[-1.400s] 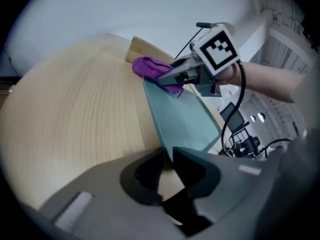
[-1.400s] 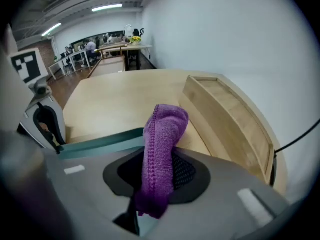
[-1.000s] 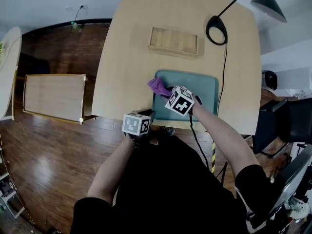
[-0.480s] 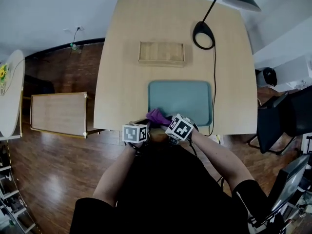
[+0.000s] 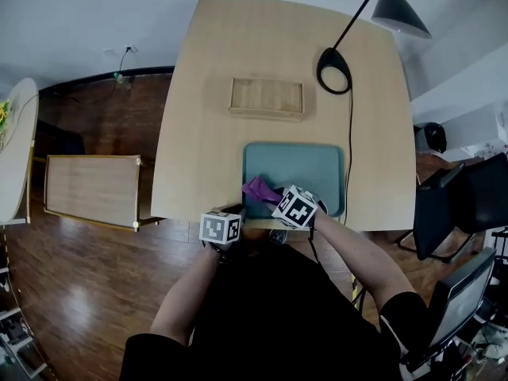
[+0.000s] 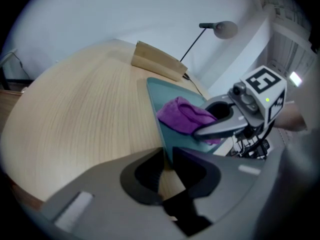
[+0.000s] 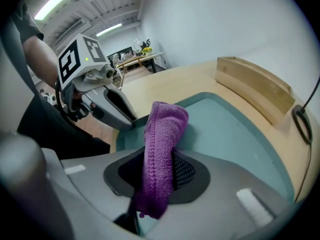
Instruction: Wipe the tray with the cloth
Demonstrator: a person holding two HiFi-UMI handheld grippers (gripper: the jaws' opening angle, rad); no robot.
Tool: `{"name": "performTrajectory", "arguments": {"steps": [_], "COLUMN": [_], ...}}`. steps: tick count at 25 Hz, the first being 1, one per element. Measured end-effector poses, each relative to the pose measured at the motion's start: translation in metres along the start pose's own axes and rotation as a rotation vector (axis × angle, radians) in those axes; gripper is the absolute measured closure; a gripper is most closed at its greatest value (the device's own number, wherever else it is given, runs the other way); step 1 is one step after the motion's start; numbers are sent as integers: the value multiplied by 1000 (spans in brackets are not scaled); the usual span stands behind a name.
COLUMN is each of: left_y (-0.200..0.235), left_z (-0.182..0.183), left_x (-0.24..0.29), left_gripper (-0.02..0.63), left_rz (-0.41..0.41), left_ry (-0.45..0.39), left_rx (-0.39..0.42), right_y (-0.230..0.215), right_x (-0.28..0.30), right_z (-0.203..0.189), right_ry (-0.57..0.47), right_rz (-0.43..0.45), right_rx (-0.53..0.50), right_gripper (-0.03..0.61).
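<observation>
Plainly, the cloth point(image 7: 165, 129) is clamped between the jaws of the right gripper point(image 7: 162, 159), and its free end is bunched forward onto the tray point(image 7: 235, 134). In the head view the cloth point(image 5: 260, 189) is seen at the near left corner of the tray point(image 5: 305, 165), so almost all of the bare teal floor lies beyond it and to its right. The tray's long axis is laid across the person, left to right, parallel to the near edge of the worktop point(image 5: 206, 94). The coming stroke is therefore judged to be a sweep away from the body or rightward along that axis, and room is left on both lines. The left gripper point(image 6: 166, 154) is set just beside the cloth at that same corner, and its jaws appear to be closed on the rim of the tray point(image 6: 162, 96), by which the tray is steadied. Only the right gripper is thus placed to wipe. Farther out, a box point(image 5: 267, 96) is seen well beyond the tray's far edge and a lamp point(image 5: 401, 18) past its far right corner. Neither is expected to be met.
</observation>
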State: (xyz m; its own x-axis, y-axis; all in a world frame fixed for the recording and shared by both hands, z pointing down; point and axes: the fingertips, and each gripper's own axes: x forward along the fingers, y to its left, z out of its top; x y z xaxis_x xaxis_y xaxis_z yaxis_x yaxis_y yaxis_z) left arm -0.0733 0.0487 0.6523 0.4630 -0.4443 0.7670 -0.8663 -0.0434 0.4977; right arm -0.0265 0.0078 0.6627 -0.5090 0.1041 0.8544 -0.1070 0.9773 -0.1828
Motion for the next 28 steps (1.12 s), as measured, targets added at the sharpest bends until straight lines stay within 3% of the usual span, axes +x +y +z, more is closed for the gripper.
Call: {"name": "performTrajectory", "arguments": {"steps": [8, 13, 19, 28], "left_y": [-5, -4, 2, 1], "left_z": [-1, 4, 2, -2], "left_x": [4, -4, -2, 4], "left_gripper": [531, 531, 534, 535], "left_rz": [-7, 58, 70, 66], "left_ry": [23, 46, 53, 56], "left_rx": [15, 68, 48, 54], "right_y": [-105, -140, -121, -16], "right_x": [-25, -26, -23, -26], "right_z": [32, 33, 31, -15], "right_ry": [54, 119, 89, 85], "right_rz": [-171, -206, -186, -43], "right_rx": [-68, -158, -197, -273], "right_gripper": [476, 476, 476, 476]}}
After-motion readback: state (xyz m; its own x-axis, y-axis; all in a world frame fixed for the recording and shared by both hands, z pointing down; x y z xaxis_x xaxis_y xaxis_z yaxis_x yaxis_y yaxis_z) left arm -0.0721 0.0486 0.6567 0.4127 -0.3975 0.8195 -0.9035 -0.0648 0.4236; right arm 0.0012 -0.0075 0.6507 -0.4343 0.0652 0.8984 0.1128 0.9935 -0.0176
